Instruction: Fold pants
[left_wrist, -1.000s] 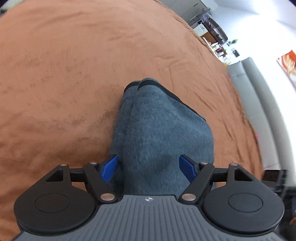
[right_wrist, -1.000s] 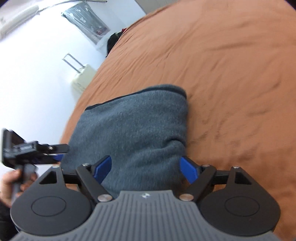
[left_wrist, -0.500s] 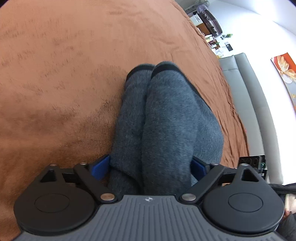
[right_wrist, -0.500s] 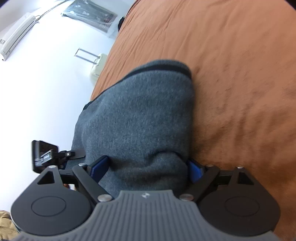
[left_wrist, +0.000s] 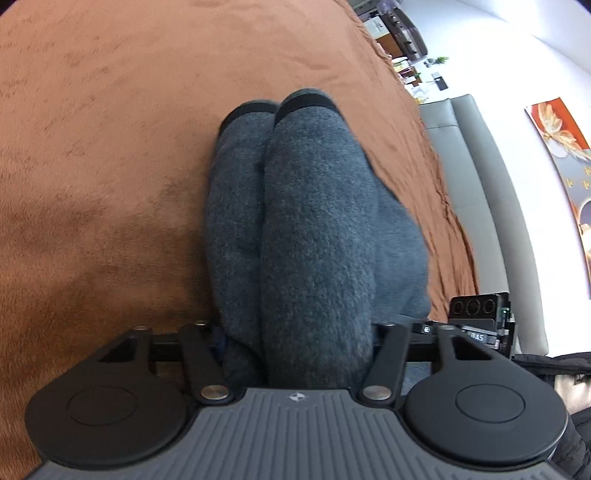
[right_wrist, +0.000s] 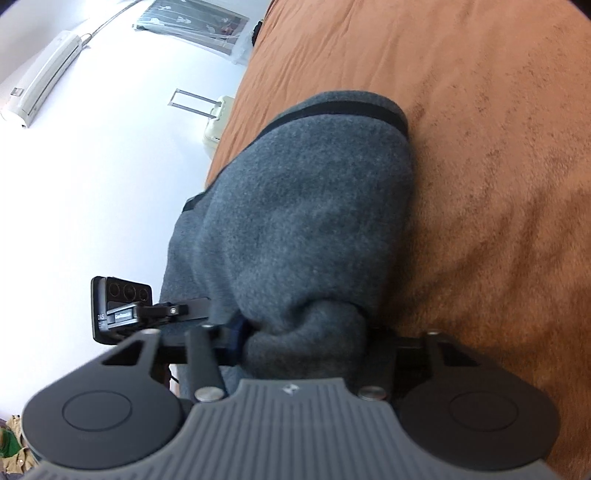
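Pants (left_wrist: 310, 236) — one grey fleece pair — lie bunched on one rust-brown bedspread (left_wrist: 110, 155), their two dark-banded leg ends side by side at the far end. Two grippers work the near end. Left gripper (left_wrist: 299, 343) has its jaws closing, about half apart, with thick folds packed between them; right gripper (right_wrist: 306, 343) is closing narrower — cloth pinched and puckered between its blue pads.

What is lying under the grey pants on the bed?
The grey pants rest on a brown blanket that spreads around them on every side. Whatever is directly beneath the fabric, and beneath the blanket, is covered and cannot be seen.
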